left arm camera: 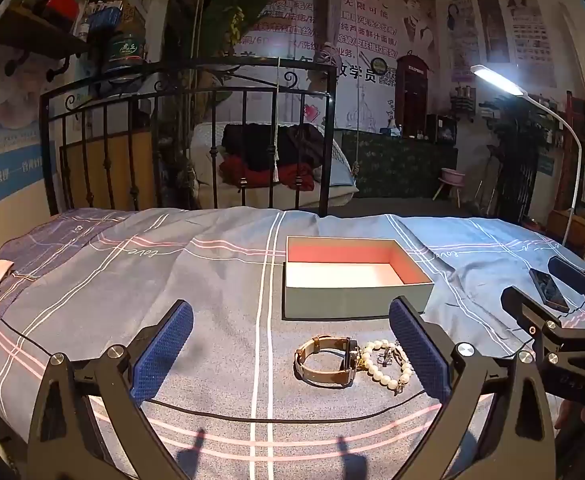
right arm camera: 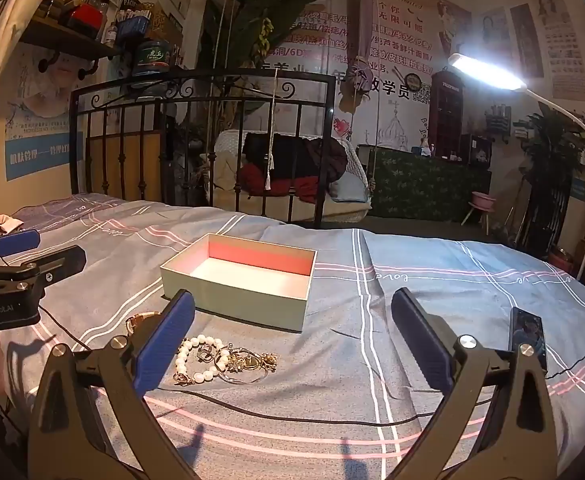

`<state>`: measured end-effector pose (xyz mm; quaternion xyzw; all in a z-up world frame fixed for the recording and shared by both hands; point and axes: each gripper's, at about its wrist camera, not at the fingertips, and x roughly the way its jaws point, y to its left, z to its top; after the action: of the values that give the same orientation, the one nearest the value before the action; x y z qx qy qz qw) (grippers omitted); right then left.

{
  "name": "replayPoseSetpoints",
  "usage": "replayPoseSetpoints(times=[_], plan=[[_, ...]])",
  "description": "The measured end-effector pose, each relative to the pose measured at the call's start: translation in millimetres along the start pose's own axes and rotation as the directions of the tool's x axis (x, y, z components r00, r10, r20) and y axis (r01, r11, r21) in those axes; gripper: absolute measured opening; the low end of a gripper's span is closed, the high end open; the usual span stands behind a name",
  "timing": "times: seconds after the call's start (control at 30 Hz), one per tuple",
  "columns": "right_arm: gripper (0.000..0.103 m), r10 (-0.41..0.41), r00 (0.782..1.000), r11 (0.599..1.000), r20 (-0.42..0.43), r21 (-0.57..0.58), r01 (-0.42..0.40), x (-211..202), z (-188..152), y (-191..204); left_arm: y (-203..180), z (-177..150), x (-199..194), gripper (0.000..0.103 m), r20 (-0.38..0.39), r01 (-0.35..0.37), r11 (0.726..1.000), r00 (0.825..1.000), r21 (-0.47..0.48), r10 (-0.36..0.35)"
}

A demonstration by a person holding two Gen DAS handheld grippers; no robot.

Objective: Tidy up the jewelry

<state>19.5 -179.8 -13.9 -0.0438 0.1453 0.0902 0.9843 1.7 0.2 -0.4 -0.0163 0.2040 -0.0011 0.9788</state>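
Note:
An open grey box [left arm camera: 356, 298] with pink inner walls sits on the bedspread; it also shows in the right wrist view [right arm camera: 236, 300]. In front of it lie a tan-strapped watch [left arm camera: 326, 362], a pearl bracelet [left arm camera: 388, 366] and, in the right wrist view, a pearl bracelet [right arm camera: 200, 360] beside tangled gold and silver pieces [right arm camera: 248, 364]; the watch [right arm camera: 140, 320] is partly hidden there. My left gripper [left arm camera: 292, 352] is open above the bed, the jewelry near its right finger. My right gripper [right arm camera: 292, 344] is open and empty, the jewelry near its left finger.
A black phone [right arm camera: 528, 338] lies on the bedspread at the right, also in the left wrist view [left arm camera: 548, 290]. A black cable [right arm camera: 292, 412] crosses the bed in front. A black iron bed frame [left arm camera: 188, 136] stands behind. A lit floor lamp [right arm camera: 488, 70] stands at the right.

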Motion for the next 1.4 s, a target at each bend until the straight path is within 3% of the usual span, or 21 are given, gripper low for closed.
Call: replayPoseSetpoints(times=[1.4], plan=[[0.097, 0.003, 1.0, 1.0, -0.013, 0.011, -0.003, 4.8, -2.3, -1.4, -4.7, -7.7, 3.1, 0.097, 0.017, 0.049, 0.999, 0.999, 0.012, -0.049]])
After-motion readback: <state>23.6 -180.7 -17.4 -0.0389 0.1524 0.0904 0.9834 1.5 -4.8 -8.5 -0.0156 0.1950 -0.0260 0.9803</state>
